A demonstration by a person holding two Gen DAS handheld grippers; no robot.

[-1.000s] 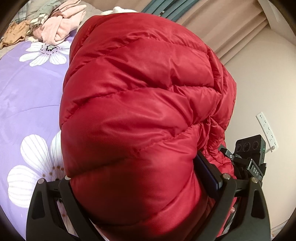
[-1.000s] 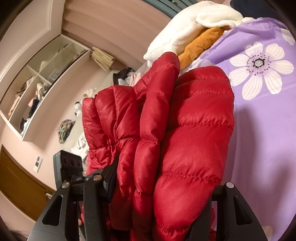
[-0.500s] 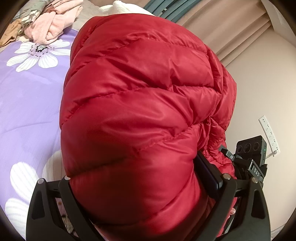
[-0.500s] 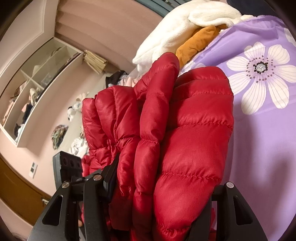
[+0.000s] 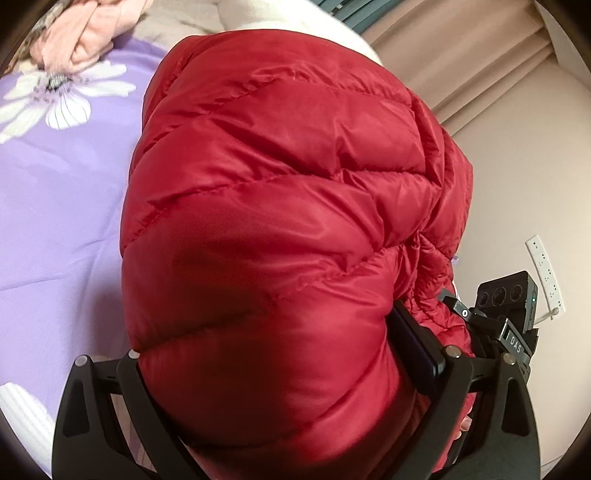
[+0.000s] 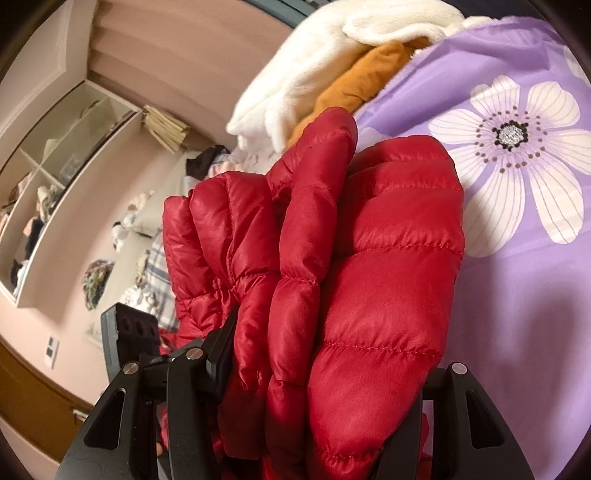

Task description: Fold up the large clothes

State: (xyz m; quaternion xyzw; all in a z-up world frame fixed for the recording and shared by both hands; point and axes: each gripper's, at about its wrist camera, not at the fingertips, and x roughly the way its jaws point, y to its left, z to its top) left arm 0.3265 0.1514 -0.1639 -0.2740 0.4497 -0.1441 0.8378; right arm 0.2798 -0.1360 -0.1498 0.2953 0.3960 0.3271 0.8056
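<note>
Left wrist view: left gripper and right gripper each clamp the bunched red puffer jacket above the purple bedspread — folded thick, not yet laid down.

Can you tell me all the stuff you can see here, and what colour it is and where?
puffy jacket: one, red, bunched up and clamped in both tools, held over the bed
bedspread: one, purple with big white flowers, under the jacket
fluffy blanket: one, cream white, piled at the far end of the bed
orange garment: one, mustard orange, tucked against the fluffy blanket
pink clothes: a crumpled heap, pale pink, on the far corner of the bed
curtain: one, beige, behind the bed
power strip: one, white, on the wall
shelf: one, white, on the pink wall, with small things inside
left tool: one, black, shut on the jacket
right tool: one, black, shut on the jacket's folded layers
</note>
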